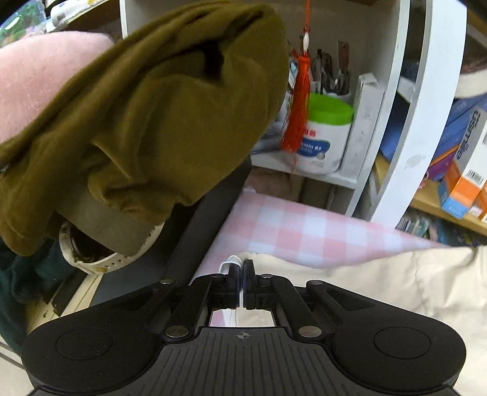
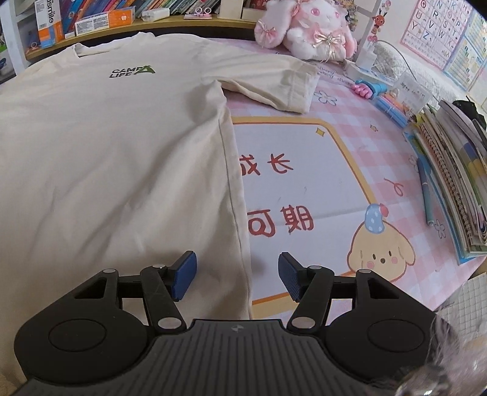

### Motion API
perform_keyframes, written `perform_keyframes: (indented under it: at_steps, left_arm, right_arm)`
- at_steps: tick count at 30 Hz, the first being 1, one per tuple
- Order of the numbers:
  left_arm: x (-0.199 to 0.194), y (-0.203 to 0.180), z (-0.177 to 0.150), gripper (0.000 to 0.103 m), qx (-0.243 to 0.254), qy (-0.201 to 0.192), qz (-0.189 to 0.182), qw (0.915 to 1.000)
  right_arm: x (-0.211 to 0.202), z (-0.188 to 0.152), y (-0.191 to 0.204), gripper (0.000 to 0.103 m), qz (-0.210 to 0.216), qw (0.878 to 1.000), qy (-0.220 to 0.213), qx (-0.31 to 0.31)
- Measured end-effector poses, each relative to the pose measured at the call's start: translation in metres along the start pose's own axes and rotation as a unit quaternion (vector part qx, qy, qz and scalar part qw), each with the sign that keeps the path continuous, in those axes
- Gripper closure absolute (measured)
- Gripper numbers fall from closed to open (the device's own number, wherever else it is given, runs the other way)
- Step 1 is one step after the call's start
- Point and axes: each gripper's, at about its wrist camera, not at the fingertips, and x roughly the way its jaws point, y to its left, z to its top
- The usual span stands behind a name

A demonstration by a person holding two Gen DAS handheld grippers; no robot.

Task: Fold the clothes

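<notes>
A cream T-shirt [image 2: 115,146] with a green "CAMP LIFE" print lies flat, face up, on the pink checked mat [image 2: 334,128], one short sleeve [image 2: 283,85] spread to the right. My right gripper [image 2: 237,275] is open just above the shirt's right side seam near the hem, one finger over the cloth and one over the mat. In the left wrist view my left gripper [image 1: 242,284] is shut at the shirt's [image 1: 380,283] edge by the table's left side, with a thin white strip between its fingertips; what the strip is I cannot tell.
An olive-brown cloth [image 1: 158,121] hangs over something pink at the left of the table. A white shelf [image 1: 426,100] with a green-lidded jar [image 1: 325,134] and boxes stands behind. A plush rabbit [image 2: 307,27], pens and stacked notebooks [image 2: 453,170] line the mat's far and right sides.
</notes>
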Motion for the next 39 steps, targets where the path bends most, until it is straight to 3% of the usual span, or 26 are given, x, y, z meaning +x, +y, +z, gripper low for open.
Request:
perform_keyframes:
  at_steps: [4, 7, 10, 13, 16, 18, 20, 22, 23, 26, 28, 30, 33, 34, 37, 39]
  left_arm:
    - [0.008, 0.002, -0.002, 0.102, 0.012, 0.005, 0.003, 0.9999]
    - [0.017, 0.002, -0.003, 0.091, 0.022, 0.028, 0.03, 0.9989]
    - [0.0, 0.002, -0.007, 0.092, 0.033, -0.008, 0.063, 0.9975]
    - [-0.037, -0.017, -0.042, 0.091, 0.077, -0.015, -0.027, 0.9965]
    - [-0.074, -0.035, -0.077, 0.083, 0.121, -0.022, -0.117, 0.9856]
    - [-0.099, -0.048, -0.101, 0.08, 0.149, -0.027, -0.176, 0.9728]
    - [-0.122, -0.06, -0.125, 0.08, 0.176, -0.03, -0.232, 0.9562]
    - [-0.121, -0.077, -0.148, 0.079, 0.206, -0.01, -0.252, 0.9456]
    - [-0.12, -0.085, -0.159, 0.079, 0.219, -0.001, -0.26, 0.9405]
    - [-0.118, -0.095, -0.174, 0.08, 0.224, -0.002, -0.239, 0.9446]
    - [-0.114, -0.095, -0.17, 0.08, 0.21, -0.004, -0.231, 0.9498]
    - [-0.106, -0.098, -0.167, 0.08, 0.207, -0.005, -0.225, 0.9521]
    - [-0.106, -0.096, -0.166, 0.079, 0.219, -0.009, -0.212, 0.9523]
    - [-0.106, -0.096, -0.166, 0.079, 0.222, -0.01, -0.208, 0.9525]
    - [-0.107, -0.085, -0.16, 0.079, 0.202, 0.003, -0.193, 0.9603]
    - [-0.119, -0.07, -0.163, 0.079, 0.183, 0.002, -0.193, 0.964]
  right_arm:
    - [0.0, 0.0, -0.001, 0.046, 0.002, 1.0, 0.005, 0.001]
    - [0.0, 0.001, -0.003, 0.045, 0.005, 1.0, 0.009, 0.001]
    - [0.0, 0.001, -0.005, 0.045, 0.007, 1.0, 0.014, 0.0]
    - [-0.001, -0.001, -0.011, 0.045, 0.011, 1.0, 0.018, 0.003]
    - [-0.003, -0.007, -0.02, 0.049, 0.017, 0.999, 0.021, 0.019]
    - [-0.003, -0.011, -0.024, 0.059, 0.036, 0.998, 0.024, 0.035]
    - [-0.005, -0.011, -0.026, 0.085, 0.064, 0.997, 0.024, 0.047]
    - [-0.006, -0.01, -0.025, 0.1, 0.087, 0.994, 0.031, 0.05]
    - [-0.008, -0.009, -0.024, 0.1, 0.104, 0.992, 0.035, 0.054]
    - [-0.037, 0.001, -0.026, 0.1, 0.154, 0.986, -0.001, 0.066]
    - [-0.058, 0.009, -0.039, 0.1, 0.143, 0.986, -0.029, 0.083]
    - [-0.054, 0.011, -0.051, 0.1, 0.074, 0.994, -0.02, 0.072]
    - [-0.024, 0.005, -0.062, 0.099, 0.076, 0.992, 0.019, 0.098]
    - [-0.017, 0.003, -0.06, 0.097, 0.078, 0.992, 0.026, 0.094]
    - [-0.018, -0.005, -0.065, 0.073, 0.067, 0.993, 0.019, 0.092]
    - [-0.028, -0.011, -0.077, 0.069, 0.1, 0.99, 0.008, 0.101]
